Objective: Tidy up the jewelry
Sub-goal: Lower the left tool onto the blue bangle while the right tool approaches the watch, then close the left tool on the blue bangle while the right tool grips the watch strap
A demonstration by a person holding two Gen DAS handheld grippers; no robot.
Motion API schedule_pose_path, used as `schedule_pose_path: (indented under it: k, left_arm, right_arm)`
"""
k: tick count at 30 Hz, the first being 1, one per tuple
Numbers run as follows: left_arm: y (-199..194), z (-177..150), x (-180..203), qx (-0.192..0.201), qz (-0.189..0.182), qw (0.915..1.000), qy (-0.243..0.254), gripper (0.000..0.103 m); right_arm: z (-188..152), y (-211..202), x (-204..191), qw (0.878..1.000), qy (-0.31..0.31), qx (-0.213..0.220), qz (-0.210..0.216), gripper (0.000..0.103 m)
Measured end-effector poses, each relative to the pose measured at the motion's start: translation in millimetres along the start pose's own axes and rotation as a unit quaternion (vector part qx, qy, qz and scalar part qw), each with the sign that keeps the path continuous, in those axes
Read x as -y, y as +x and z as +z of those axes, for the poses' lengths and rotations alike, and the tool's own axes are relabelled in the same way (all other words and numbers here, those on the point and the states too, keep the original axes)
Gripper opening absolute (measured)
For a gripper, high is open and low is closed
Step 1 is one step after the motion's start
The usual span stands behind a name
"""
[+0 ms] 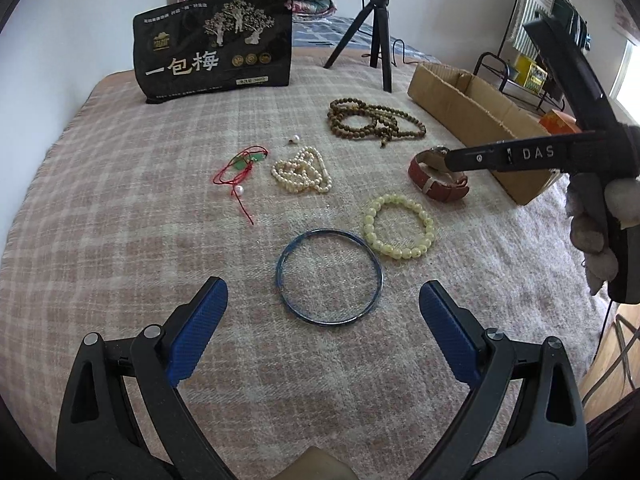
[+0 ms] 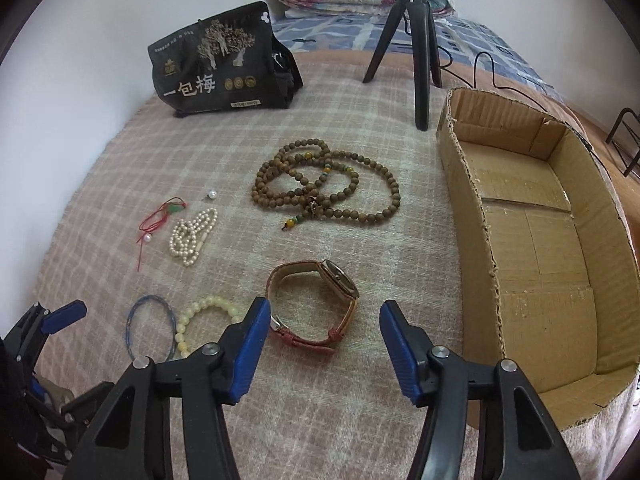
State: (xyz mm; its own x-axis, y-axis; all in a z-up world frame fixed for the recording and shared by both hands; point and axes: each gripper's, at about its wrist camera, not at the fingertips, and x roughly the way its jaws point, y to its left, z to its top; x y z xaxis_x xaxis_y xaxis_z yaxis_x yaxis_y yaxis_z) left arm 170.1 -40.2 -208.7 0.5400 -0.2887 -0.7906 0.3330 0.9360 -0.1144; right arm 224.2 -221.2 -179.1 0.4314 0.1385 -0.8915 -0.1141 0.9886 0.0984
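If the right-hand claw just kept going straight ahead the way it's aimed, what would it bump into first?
Most likely the watch: it lies on the blanket right ahead of the open right gripper, between its blue pads. Depth is hard to judge, so the fingers might touch the blanket first.

box [image 2: 532,248] open-topped | tripod [image 2: 416,52] behind | blanket [image 2: 320,400] near watch [image 2: 316,304] bare

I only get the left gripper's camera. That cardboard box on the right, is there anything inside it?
Observer: The cardboard box looks empty; the right view shows a bare floor.
Operator: What is the other gripper aiming at?
Observer: The right gripper is open, with the watch lying just ahead between its fingers.
Operator: Is that black bag flat?
Observer: No, the black bag has a gusseted side, visible from the right.
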Motion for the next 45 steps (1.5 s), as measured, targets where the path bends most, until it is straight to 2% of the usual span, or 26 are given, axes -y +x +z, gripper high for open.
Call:
schedule_pose_path:
  k: [6,12,20,28,34,36,39,45]
  left_arm:
    - [18,0,6,-0.008,0.019,0.9996,0.017,0.098]
    - [33,3,5,-0.013,0.054,0.9981,0.027,0.098]
    - [41,3,6,-0.021,0.053,0.9980,0.029,0.098]
    - [45,3,8,-0.025,0.043,0.9981,0.037,0.098]
    - [46,4,7,-0.022,0.040,0.9984,0.033,0.083]
    - [44,3,9,-0.019,0.041,0.9983,0.037,0.075]
    - [43,4,10,-0.018,0.041,0.9983,0.037,0.075]
    - [37,4,7,-0.015,0.043,0.9986,0.026,0.074]
  right_arm:
    - [3,11,-2,1.000,-0.005,-0.010,-0.015,0.051]
    - [6,17,-4,1.000,-0.007,-0.015,-0.020,0.048]
    - [9,27,-7,0.999,-0.016,-0.027,-0.027,0.040]
    - [9,39,-7,0.998,-0.017,-0.041,-0.035,0.037]
    - [11,40,-6,0.999,-0.011,-0.037,-0.036,0.032]
    - [11,40,-5,0.999,-0.008,-0.036,-0.035,0.027]
    - [11,39,-4,0.999,-0.004,-0.034,-0.030,0.020]
    - [9,35,-3,0.999,0.005,-0.028,-0.019,0.015]
